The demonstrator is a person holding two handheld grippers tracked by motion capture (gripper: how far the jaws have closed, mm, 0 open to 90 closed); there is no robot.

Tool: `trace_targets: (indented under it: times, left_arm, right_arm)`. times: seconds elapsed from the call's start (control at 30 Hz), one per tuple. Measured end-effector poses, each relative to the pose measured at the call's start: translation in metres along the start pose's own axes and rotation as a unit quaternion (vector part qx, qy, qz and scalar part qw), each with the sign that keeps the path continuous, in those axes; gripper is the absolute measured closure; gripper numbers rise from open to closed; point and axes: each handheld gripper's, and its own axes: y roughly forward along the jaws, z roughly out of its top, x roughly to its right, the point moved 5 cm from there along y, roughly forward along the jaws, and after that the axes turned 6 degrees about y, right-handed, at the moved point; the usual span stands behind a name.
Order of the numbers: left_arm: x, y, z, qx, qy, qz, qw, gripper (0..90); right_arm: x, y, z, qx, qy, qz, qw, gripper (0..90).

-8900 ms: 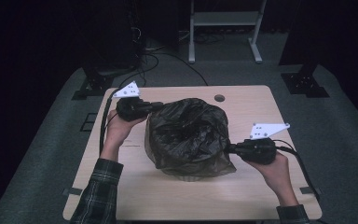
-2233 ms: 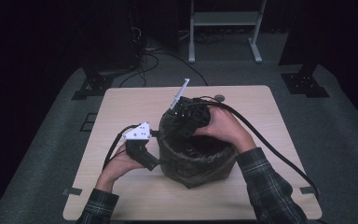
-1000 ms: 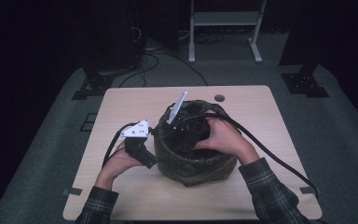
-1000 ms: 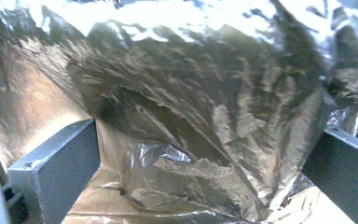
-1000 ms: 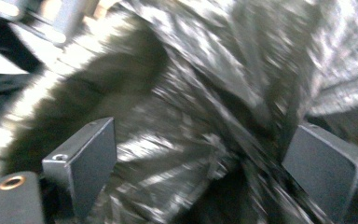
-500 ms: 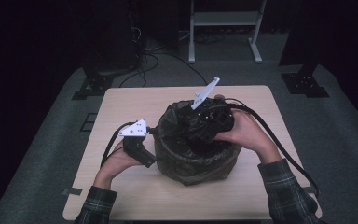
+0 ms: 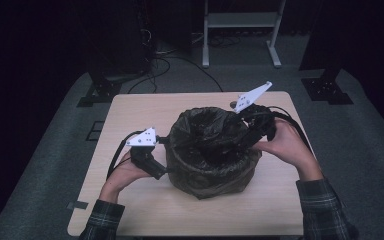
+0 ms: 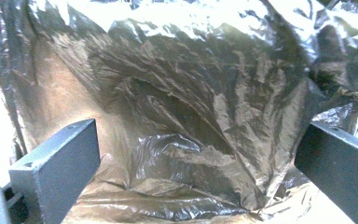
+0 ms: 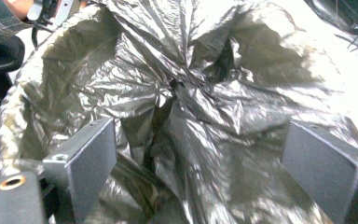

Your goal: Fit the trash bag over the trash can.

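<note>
A crinkled black plastic bag (image 7: 205, 172) stands open-mouthed in the middle of the table, its top rolled outward into a thick rim. My left gripper (image 7: 162, 173) is low against the bag's left side. In the left gripper view it (image 8: 196, 140) is open, with the bag's wall (image 8: 191, 93) between and beyond the jaws. My right gripper (image 7: 240, 146) reaches over the right rim and points down into the mouth. In the right gripper view it (image 9: 203, 130) is open above the crumpled inside of the bag (image 9: 205, 79). Neither holds plastic.
The light wooden table (image 7: 130, 110) has bare room on every side of the bag. Cables trail from both grippers across it. Behind the table stand a white-legged frame (image 7: 240, 20) and two black stand bases (image 7: 100, 92) (image 7: 327, 90) on grey carpet.
The right gripper has swung from the bag's left-centre rim across to its right rim. The left gripper has stayed at the bag's left side. Much earlier the bag was a closed lump.
</note>
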Motion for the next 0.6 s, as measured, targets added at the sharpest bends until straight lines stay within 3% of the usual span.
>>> trace_targets:
  times: [0.27, 0.5, 0.6]
  left_arm:
    - [0.001, -0.008, -0.001, -0.003, 0.000, 0.010, 0.9999, 0.0]
    - [0.003, -0.020, -0.006, -0.005, -0.001, 0.024, 0.9997, 0.0]
    - [0.005, -0.027, -0.009, -0.008, -0.003, 0.033, 0.9994, 0.0]
  right_arm:
    - [0.005, -0.019, -0.018, 0.025, 0.014, -0.013, 0.9995, 9.3]
    - [0.013, -0.034, -0.050, 0.040, 0.043, -0.016, 0.9981, 9.3]
    - [0.017, -0.044, -0.070, 0.061, 0.061, -0.019, 0.9961, 9.3]
